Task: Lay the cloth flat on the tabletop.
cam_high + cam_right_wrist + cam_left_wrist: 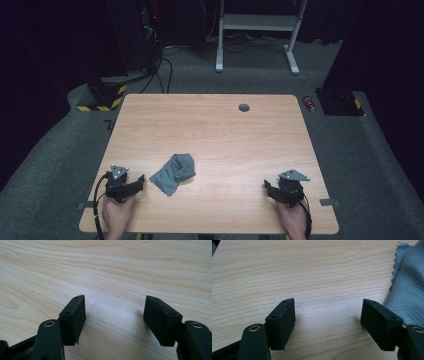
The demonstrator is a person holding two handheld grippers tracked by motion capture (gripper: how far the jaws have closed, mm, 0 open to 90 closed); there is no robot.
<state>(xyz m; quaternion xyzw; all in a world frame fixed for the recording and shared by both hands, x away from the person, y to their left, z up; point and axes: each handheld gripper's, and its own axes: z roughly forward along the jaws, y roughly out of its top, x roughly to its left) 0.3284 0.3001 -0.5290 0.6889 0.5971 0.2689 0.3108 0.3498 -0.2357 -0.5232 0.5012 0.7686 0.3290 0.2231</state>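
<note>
A wooden table (215, 125) on grey carpet; at its near edge the left gripper (131, 185) and right gripper (272, 190) rest with jaws wide, empty. Just beyond the left lies a crumpled cloth (173, 173), likely soft and light; pinch its scalloped edge

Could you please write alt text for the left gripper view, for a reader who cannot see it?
The left tool hangs open just above a light wooden table, its two black jaws wide apart with nothing between them. A grey cloth with a zigzag edge lies at the right, beside the right-hand jaw.
</note>
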